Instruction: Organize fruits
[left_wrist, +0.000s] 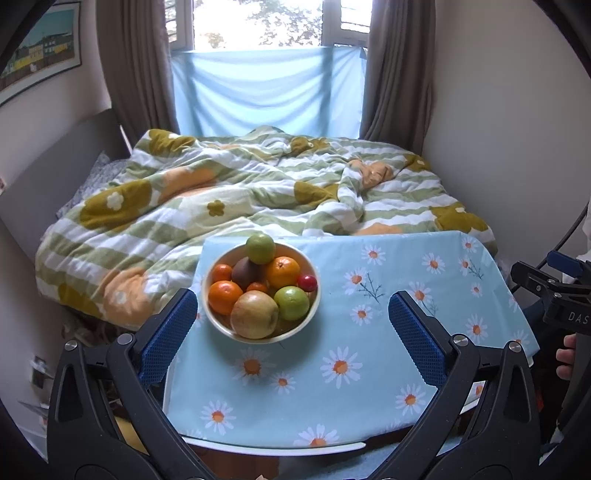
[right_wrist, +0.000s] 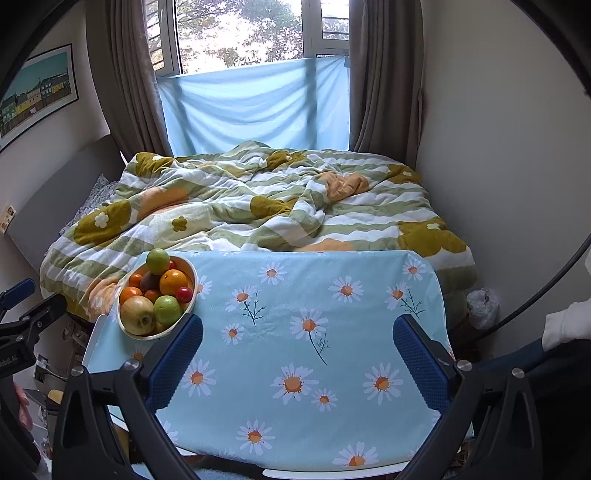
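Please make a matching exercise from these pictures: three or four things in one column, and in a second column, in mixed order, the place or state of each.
Things:
1. bowl
2. yellow apple
3. small red fruit
4. left gripper

Places or states:
A. open, holding nothing
B. at the right rim of the bowl
C. on the daisy tablecloth, near its left edge
D. at the front of the bowl

Pairs: 1-C, 2-D, 3-B, 4-A

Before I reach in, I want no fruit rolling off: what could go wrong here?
The bowl is heaped; lifting the big apple could shift the green fruit perched on top. The bowl sits near the table's left edge, so a nudge from the left tool might push it off. The loose tablecloth could slide.
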